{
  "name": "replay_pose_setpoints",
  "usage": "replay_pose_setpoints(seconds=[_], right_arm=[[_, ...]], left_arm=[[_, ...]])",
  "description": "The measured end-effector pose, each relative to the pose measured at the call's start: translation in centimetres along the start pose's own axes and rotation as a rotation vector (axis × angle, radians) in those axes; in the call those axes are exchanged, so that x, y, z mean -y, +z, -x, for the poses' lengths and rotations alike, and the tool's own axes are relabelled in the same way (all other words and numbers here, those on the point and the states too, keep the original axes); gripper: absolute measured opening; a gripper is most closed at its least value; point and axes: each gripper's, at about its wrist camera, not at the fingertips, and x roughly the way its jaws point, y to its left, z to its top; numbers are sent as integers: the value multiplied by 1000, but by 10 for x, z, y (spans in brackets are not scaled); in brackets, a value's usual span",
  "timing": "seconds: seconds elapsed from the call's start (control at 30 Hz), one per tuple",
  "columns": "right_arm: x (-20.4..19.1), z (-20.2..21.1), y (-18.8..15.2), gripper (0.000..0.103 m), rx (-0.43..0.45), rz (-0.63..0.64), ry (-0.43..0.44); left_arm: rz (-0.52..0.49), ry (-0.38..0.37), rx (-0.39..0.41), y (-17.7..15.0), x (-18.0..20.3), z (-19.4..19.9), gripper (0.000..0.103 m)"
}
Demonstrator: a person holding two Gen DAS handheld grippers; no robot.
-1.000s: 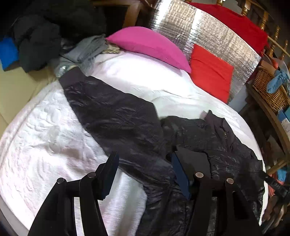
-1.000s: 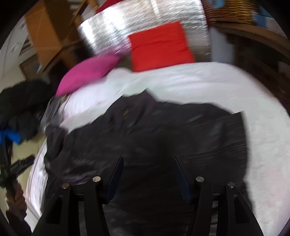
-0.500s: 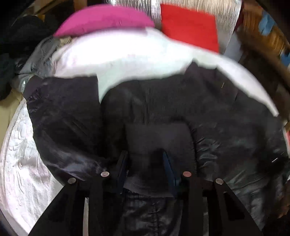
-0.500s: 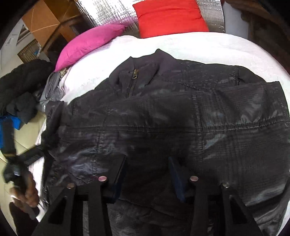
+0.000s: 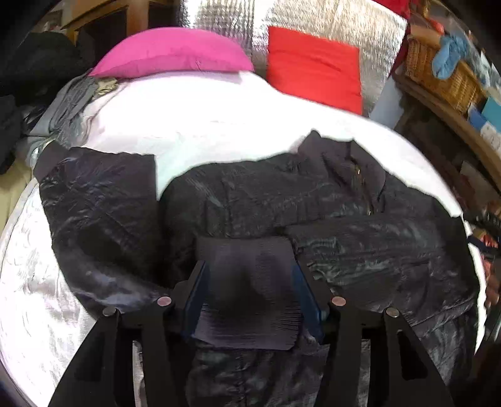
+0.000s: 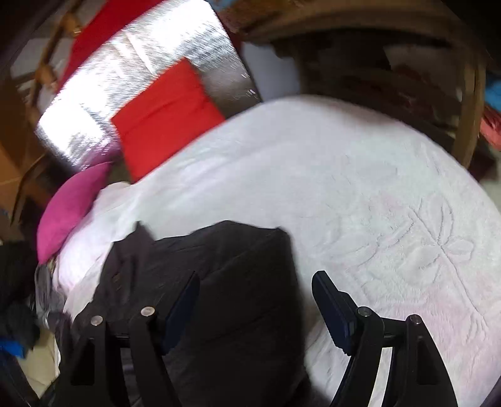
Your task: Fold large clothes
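Observation:
A black shiny jacket (image 5: 281,194) lies spread on the white bed (image 5: 203,109), collar and zip toward the far right. One sleeve (image 5: 100,203) stretches out to the left. The other sleeve is folded across the body, and its ribbed cuff (image 5: 247,300) lies flat between the fingers of my left gripper (image 5: 248,266). Those jaws are opening and the pads no longer pinch the cuff. My right gripper (image 6: 256,278) hangs over the jacket's (image 6: 244,250) right edge, jaws opening wide with nothing gripped. Its right finger is over bare bedspread (image 6: 391,203).
A pink pillow (image 5: 169,51) and a red cushion (image 5: 313,69) lean on a silver panel (image 5: 328,25) at the head of the bed. Grey clothes (image 5: 69,103) lie at the bed's left edge. A wicker basket (image 5: 438,75) sits on wooden shelves to the right.
My left gripper carried the cuff over the jacket's body, then its jaws widened around it. My right gripper swung right, off the jacket's middle toward its edge, and opened wider.

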Motion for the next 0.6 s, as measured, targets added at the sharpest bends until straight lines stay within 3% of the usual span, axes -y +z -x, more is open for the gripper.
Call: replay_pose_setpoints(seconds=[0.07, 0.13, 0.17, 0.23, 0.27, 0.3, 0.4, 0.6], right_arm=[[10, -16, 4, 77, -29, -24, 43], [11, -27, 5, 57, -64, -23, 79], [8, -33, 5, 39, -88, -6, 80], [0, -33, -1, 32, -94, 36, 45], [-4, -31, -2, 26, -77, 50, 37], [-4, -26, 0, 25, -57, 50, 38], [-1, -11, 1, 24, -7, 36, 59], [7, -31, -2, 27, -103, 9, 17]], left_arm=[[-19, 35, -36, -1, 5, -11, 56], [-38, 57, -65, -1, 8, -20, 56], [-53, 73, -70, -2, 11, -23, 56], [-55, 77, -65, -2, 10, -24, 53], [-46, 73, -62, -1, 9, -23, 47], [-38, 68, -58, -1, 8, -22, 41], [-36, 92, -63, -1, 7, -23, 41], [-92, 143, -71, -6, 18, -24, 41]])
